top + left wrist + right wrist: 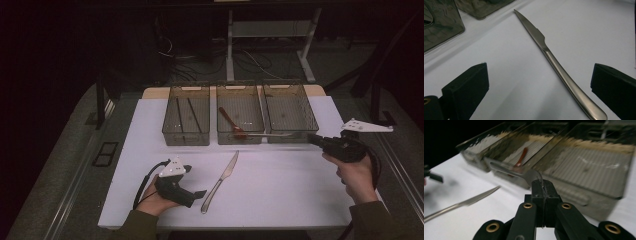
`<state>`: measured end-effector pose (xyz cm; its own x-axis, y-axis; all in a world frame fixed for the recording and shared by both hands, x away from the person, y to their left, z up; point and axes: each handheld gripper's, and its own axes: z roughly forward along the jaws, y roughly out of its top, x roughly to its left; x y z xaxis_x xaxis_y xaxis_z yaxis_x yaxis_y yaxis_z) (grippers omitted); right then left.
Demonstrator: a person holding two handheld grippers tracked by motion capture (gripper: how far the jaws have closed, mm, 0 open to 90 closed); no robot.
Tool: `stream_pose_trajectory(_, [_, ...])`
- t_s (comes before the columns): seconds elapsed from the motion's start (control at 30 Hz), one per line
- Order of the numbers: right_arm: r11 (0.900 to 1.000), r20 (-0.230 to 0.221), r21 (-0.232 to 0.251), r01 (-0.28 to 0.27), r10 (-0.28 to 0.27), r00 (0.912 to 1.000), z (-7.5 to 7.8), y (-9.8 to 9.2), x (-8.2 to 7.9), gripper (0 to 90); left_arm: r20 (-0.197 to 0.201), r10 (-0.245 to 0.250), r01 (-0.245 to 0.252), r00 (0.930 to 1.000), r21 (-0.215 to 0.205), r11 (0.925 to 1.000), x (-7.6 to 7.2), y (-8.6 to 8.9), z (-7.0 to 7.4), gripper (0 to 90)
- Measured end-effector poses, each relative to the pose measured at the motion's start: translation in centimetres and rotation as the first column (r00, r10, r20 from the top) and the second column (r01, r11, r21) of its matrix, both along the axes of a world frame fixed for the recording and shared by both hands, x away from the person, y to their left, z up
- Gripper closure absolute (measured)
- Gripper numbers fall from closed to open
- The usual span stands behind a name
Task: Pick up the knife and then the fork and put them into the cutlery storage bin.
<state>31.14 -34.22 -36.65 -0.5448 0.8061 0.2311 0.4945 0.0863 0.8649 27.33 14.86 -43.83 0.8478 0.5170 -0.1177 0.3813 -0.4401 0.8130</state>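
My right gripper (312,138) (543,185) is shut on one end of a metal utensil (275,134) (506,169). The utensil sticks out level to the left, across the front of the right tray (314,118) and the middle tray (240,142). A metal knife (220,181) (554,60) lies on the white table (290,190), tip toward the trays. My left gripper (197,195) (539,75) rests on the table and is open. The knife's handle lies between its jaws, touching neither. A red spoon (228,118) (522,157) lies in the middle tray.
Three clear mesh trays stand side by side at the back of the table. The left tray (167,120) holds two dark sticks (193,115). The right tray's floor is bare. Dark floor, cables and table legs lie beyond.
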Motion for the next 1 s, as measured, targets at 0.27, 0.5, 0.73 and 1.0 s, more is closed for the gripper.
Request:
stream_pose_trajectory(0.27, [0.990, 0.049, -0.033, 0.136, -0.134, 0.9898, 1.4, -2.0, 1.5, 89.5, -0.002, 0.003, -0.003, 1.0000, -0.004, 1.0000, 0.0, 0.0, 0.0, 1.1])
stream_pose_trajectory(0.5, [0.963, 0.052, -0.086, 0.257, -0.253, 0.9660, 1.6, -3.4, 3.2, 89.5, -0.005, -0.002, 0.002, 1.0000, -0.004, 1.0000, 0.0, -0.1, -0.1, 1.1])
stream_pose_trajectory(0.73, [0.934, 0.030, -0.114, 0.339, -0.337, 0.9409, 0.6, -3.3, 5.7, 89.5, -0.007, -0.003, 0.003, 1.0000, -0.004, 1.0000, 0.0, -0.2, -0.1, 1.1])
stream_pose_trajectory(1.0, [0.912, 0.003, -0.186, 0.365, -0.371, 0.9286, -0.8, -0.9, 8.9, 89.5, -0.009, -0.011, 0.010, 0.9999, -0.002, 0.9999, 0.0, -0.2, -0.1, 1.1])
